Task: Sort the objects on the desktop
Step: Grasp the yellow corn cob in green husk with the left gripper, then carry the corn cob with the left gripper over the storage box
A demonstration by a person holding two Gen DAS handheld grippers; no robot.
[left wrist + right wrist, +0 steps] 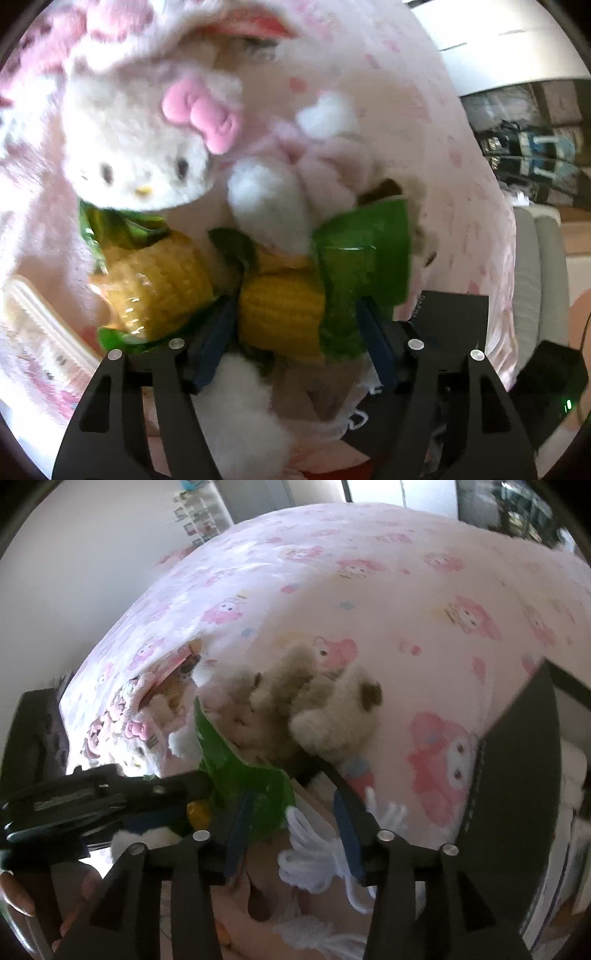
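Observation:
In the left wrist view my left gripper is shut on a packaged corn cob in green wrap. A second packaged corn cob lies to its left. A white cat plush with a pink bow lies behind them on the pink printed cloth. In the right wrist view my right gripper stands open around the green end of the corn wrap, above white yarn loops. A beige bear plush lies just beyond. The left gripper enters from the left.
A black box stands at the right edge; it also shows in the left wrist view. A cream ribbed object lies at the left. A pink card packet lies behind the plush toys. Shelves stand beyond the table.

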